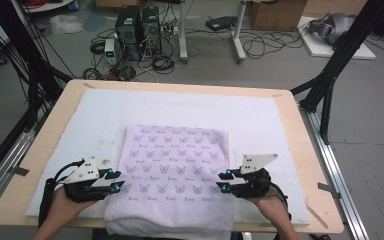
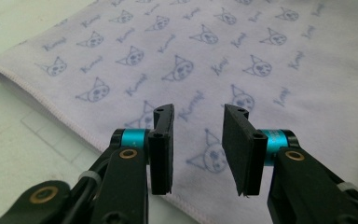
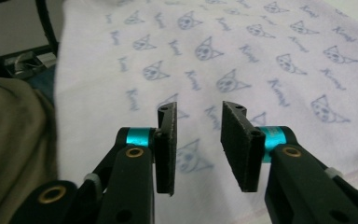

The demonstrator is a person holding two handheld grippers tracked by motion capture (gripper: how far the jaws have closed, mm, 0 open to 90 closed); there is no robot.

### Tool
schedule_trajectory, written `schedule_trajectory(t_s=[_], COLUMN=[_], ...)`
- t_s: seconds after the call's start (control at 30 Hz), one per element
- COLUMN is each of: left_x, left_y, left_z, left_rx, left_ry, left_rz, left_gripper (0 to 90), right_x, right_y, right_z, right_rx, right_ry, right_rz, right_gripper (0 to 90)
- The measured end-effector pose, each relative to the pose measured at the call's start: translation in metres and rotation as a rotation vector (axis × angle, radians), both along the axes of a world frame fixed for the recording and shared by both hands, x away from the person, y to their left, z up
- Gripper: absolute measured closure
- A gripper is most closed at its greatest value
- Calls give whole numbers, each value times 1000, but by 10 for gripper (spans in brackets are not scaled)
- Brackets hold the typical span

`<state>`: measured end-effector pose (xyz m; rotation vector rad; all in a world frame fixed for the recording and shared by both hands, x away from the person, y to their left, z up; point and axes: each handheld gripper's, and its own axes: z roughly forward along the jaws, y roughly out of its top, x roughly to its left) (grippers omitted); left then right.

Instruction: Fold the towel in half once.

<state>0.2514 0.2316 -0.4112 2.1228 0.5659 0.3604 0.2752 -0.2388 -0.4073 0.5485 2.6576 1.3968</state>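
A pale lilac towel [image 1: 175, 170] printed with blue cat faces lies folded on the white mat, its near end hanging over the table's front edge. My left gripper [image 1: 114, 180] sits at the towel's left edge, pointing right across it. In the left gripper view the towel [image 2: 191, 60] spreads under the left gripper [image 2: 196, 149], whose jaws stand apart with nothing between them. My right gripper [image 1: 223, 181] rests at the towel's right edge, pointing left. In the right gripper view the right gripper [image 3: 198, 149] is open over the towel [image 3: 242, 70], its pads gripping nothing.
A white mat [image 1: 80, 130] covers most of the wooden table [image 1: 310, 165]. Black frame legs [image 1: 330, 70] stand at both far corners. Computer towers [image 1: 137, 27], cables and boxes sit on the floor beyond the table. A person's clothing [image 3: 14, 140] shows at the left of the right gripper view.
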Motion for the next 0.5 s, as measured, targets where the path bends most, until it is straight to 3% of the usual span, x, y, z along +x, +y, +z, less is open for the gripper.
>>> schedule_trajectory(t_s=[0.23, 0.4, 0.5], left_x=[30, 63, 84], left_y=[-4, -8, -10], left_z=[-2, 2, 3], left_rx=[3, -1, -29], left_ry=[5, 14, 32], left_rz=[31, 63, 71], left_gripper=[628, 615, 617], right_x=[30, 53, 71], right_y=[7, -1, -3], right_z=[-7, -7, -3], right_rx=[-39, -49, -50], right_ry=[-6, -8, -16], right_rz=[-36, -79, -98], right_gripper=[636, 640, 631])
